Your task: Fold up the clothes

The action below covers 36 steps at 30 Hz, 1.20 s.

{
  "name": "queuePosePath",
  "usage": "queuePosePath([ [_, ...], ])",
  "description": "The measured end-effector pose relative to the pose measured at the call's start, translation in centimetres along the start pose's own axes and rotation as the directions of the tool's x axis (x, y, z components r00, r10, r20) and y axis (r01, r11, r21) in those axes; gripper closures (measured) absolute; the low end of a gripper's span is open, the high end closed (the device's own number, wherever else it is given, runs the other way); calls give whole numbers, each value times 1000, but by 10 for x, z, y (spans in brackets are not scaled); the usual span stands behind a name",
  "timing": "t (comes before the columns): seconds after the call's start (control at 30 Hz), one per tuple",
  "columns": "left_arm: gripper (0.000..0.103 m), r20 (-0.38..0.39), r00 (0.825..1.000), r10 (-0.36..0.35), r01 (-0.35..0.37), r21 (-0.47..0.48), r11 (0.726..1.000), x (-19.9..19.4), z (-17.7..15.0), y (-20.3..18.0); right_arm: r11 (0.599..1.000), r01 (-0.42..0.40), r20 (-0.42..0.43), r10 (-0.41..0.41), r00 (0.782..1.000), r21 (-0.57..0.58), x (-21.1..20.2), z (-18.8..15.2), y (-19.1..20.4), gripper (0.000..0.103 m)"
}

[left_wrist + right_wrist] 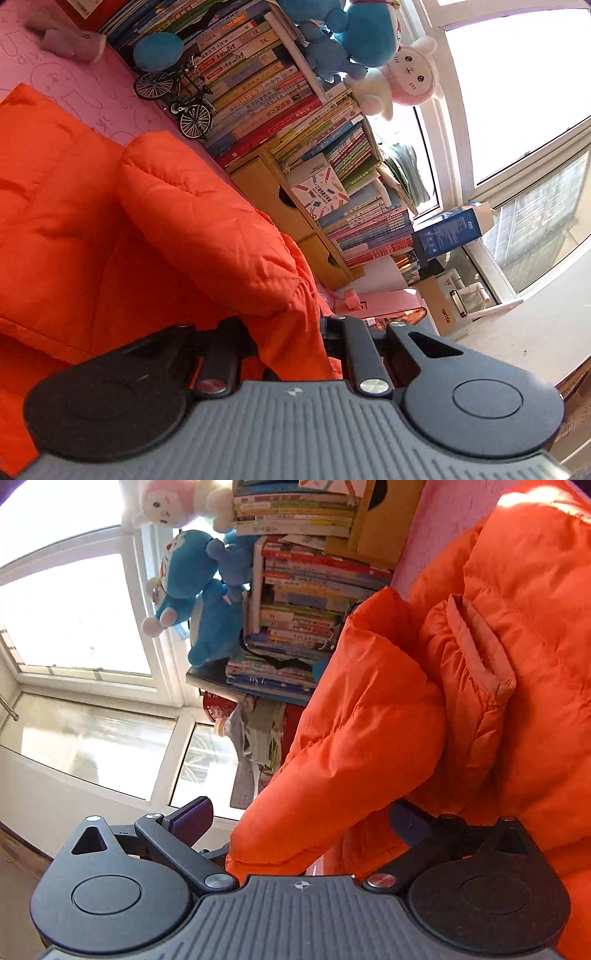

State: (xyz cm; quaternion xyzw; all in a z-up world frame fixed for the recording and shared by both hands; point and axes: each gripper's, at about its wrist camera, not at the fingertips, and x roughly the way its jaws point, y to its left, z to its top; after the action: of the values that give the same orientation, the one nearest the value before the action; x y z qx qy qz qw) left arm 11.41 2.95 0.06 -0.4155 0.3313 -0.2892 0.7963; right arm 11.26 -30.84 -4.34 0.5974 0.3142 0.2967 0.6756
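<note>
The left claw (286,332) is pinching a fold of the orange jacket (110,206); the right claw (299,827) is standing wide, a jacket sleeve (351,738) lying between its fingers.

Books (280,92) packed tight along the pink mat (74,85), spines in every colour. A small model bike (173,99) stands on the mat right against them, a blue ball (158,51) just behind it. Blue plush toys (347,33) sit atop the stack, a pink-and-white bunny (410,74) beside them. Yellow drawers (273,192) below, bright window (517,92) beyond, blue box (450,230) near the sill.
</note>
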Motion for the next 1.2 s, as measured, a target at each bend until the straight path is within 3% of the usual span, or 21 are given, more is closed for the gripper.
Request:
queuePosePath([
  [0.07, 88, -6, 1000, 29, -29, 17, 999, 2, -4, 3, 1000, 29, 53, -30, 998, 5, 5, 6, 2, 0],
  [0.13, 88, -21, 997, 70, -70, 31, 997, 6, -11, 8, 991, 114, 136, -104, 985, -69, 5, 14, 10, 2],
  [0.27, 89, -74, 988, 135, -131, 52, 990, 22, -26, 24, 920, 299, 309, -216, 926, -252, 10, 23, 28, 6],
  [0.3, 89, -84, 986, 141, -136, 55, 989, 25, -30, 27, 902, 334, 331, -239, 913, -272, 12, 23, 29, 11],
  [0.37, 89, -92, 985, 143, -137, 70, 988, 28, -35, 28, 861, 413, 364, -298, 883, -297, 16, 22, 27, 32],
  [0.43, 89, -97, 984, 147, -135, 117, 984, 27, -37, 21, 807, 495, 386, -366, 847, -322, 19, 22, 24, 65],
  [0.57, 88, -103, 983, 151, -125, 224, 967, 16, -40, 4, 755, 541, 386, -405, 829, -370, 11, 22, 14, 78],
  [0.7, 87, -11, 989, 151, -136, 373, 918, -18, -35, -21, 686, 577, 386, -435, 814, -444, 8, 19, 14, 82],
  [0.8, 87, 91, 985, 150, -175, 485, 857, -41, -29, -45, 647, 581, 381, -440, 813, -493, 9, 17, 14, 82],
  [0.87, 85, 190, 970, 154, -235, 553, 799, -44, -22, -65, 633, 579, 377, -439, 815, -515, 11, 16, 13, 82],
  [1.0, 82, 380, 914, 140, -371, 648, 665, -31, -9, -99, 624, 574, 376, -434, 819, -531, 13, 14, 8, 82],
  [1.1, 73, 451, 883, 128, -437, 693, 573, -4, -2, -112, 640, 556, 366, -419, 831, -530, 10, 15, 3, 82],
  [1.2, 74, 497, 838, 226, -545, 732, 409, 42, -11, -100, 671, 532, 351, -401, 846, -517, 7, 18, -4, 83],
])
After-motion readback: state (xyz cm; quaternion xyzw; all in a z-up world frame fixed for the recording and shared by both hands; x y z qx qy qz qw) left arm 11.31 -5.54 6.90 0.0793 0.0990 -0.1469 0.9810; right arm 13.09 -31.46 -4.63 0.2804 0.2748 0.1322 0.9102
